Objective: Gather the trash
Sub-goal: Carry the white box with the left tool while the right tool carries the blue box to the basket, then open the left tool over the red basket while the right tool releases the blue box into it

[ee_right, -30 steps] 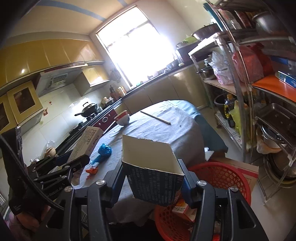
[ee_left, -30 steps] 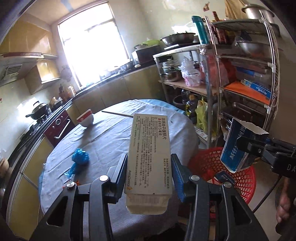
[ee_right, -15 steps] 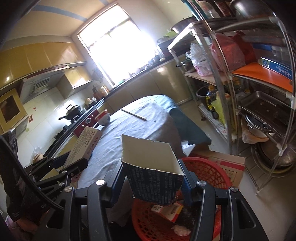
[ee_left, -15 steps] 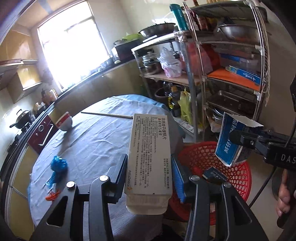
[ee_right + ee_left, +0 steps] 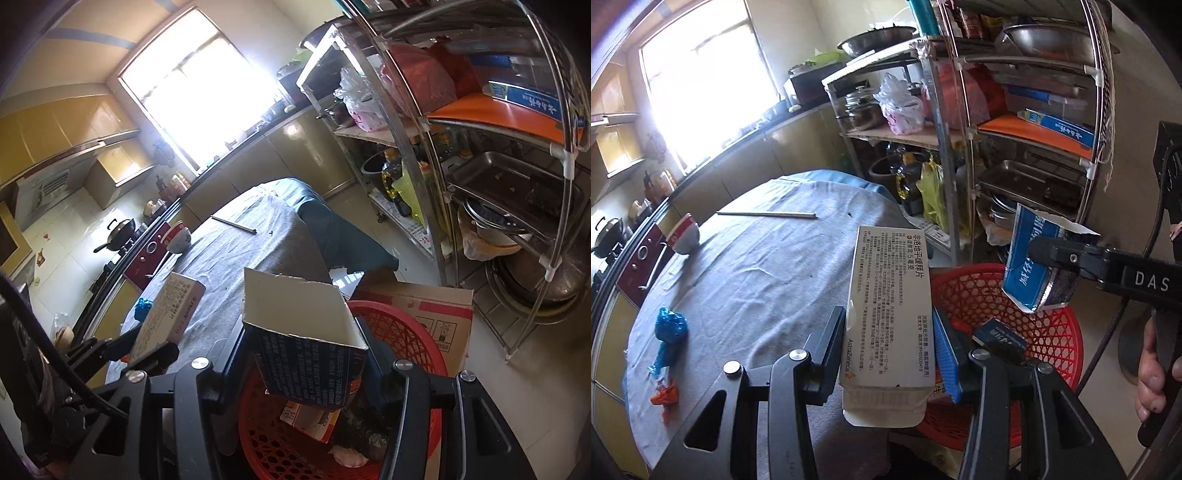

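My left gripper (image 5: 888, 338) is shut on a long white medicine box (image 5: 888, 306) and holds it over the table's near edge, just left of a red mesh basket (image 5: 1052, 332). My right gripper (image 5: 304, 363) is shut on a torn blue carton (image 5: 306, 354) with an open top and holds it above the same basket (image 5: 406, 332). The carton also shows in the left wrist view (image 5: 1034, 266), above the basket. The white box shows in the right wrist view (image 5: 168, 317) at the left. A blue wrapper (image 5: 668, 328) and an orange scrap (image 5: 665, 395) lie on the table.
The round table (image 5: 757, 277) has a grey cloth, a bowl (image 5: 683, 240) and chopsticks (image 5: 766, 213). A metal rack (image 5: 1015, 129) with pots and bags stands behind the basket. A cardboard box (image 5: 428, 314) lies on the floor beside the basket, which holds several scraps.
Both grippers have moved right and forward with their boxes. The blue carton now hangs over the red basket, and the white box has come closer to the basket's left rim.
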The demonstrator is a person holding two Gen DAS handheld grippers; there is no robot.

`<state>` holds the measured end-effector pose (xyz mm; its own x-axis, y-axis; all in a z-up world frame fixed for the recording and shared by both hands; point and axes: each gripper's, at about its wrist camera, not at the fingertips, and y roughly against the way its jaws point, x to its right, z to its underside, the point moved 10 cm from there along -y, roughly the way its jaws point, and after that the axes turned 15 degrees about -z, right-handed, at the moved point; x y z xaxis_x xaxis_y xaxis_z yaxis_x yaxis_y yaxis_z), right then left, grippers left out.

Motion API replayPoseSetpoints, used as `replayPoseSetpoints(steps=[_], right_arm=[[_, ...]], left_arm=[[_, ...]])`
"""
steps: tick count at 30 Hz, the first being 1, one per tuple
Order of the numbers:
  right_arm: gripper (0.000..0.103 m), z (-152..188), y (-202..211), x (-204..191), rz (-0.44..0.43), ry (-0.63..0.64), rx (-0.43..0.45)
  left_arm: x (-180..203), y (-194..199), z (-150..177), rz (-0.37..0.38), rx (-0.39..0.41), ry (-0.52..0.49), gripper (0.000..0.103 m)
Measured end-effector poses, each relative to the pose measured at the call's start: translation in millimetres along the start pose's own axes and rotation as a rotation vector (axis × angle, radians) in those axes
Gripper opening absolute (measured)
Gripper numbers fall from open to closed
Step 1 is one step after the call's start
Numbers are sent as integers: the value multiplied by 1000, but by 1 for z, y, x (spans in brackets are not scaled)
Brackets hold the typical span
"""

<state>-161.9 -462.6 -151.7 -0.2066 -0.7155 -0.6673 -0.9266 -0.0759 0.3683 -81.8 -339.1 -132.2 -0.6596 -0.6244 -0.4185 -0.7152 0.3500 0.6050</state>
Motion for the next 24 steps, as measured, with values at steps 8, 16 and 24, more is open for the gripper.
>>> replayPoseSetpoints(steps=[8,16,24], right_arm=[[57,-2,-2,1,28,0,-3],[57,-2,-2,0,41,-1,-8],[58,1,-3,-1,59,10,-28]], left_arm=[[9,-11,3,39,-26,-4,47],[12,-16,5,65,-38,-3,48],[17,-17,7,91,-39,-10,47]])
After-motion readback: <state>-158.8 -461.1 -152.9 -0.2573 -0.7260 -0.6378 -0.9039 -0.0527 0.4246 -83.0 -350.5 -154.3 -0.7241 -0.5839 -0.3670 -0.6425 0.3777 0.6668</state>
